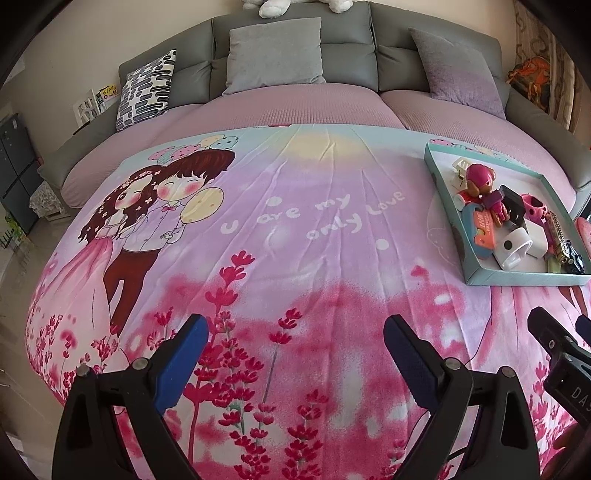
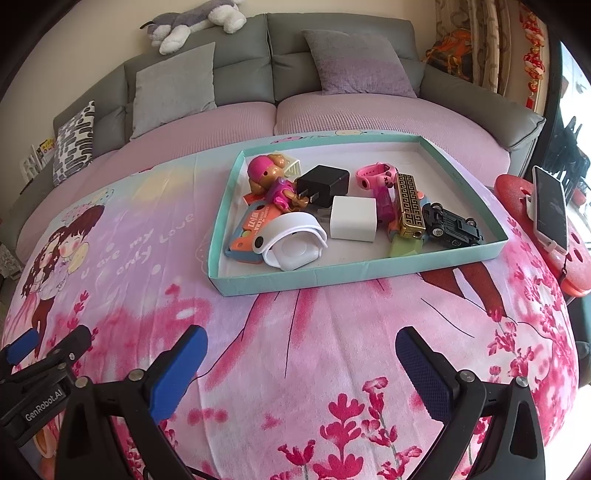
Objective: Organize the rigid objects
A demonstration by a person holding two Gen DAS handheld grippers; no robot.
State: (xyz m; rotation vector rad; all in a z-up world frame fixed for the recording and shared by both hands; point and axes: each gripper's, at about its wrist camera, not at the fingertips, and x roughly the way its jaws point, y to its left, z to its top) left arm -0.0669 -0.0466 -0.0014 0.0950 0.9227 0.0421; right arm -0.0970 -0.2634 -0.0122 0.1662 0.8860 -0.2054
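Observation:
A shallow teal cardboard tray lies on the pink printed blanket and holds several small objects: a pink puppy figure, a black charger, a white cube charger, a white band device, an orange toy, a pink watch, a brass ornate lighter and a black toy car. My right gripper is open and empty, short of the tray's near wall. My left gripper is open and empty over bare blanket; the tray lies to its far right.
A grey sofa with cushions stands behind the blanket. A plush dog lies on its back. A phone stands on a red perforated stool at the right edge. A dark cabinet is at the far left.

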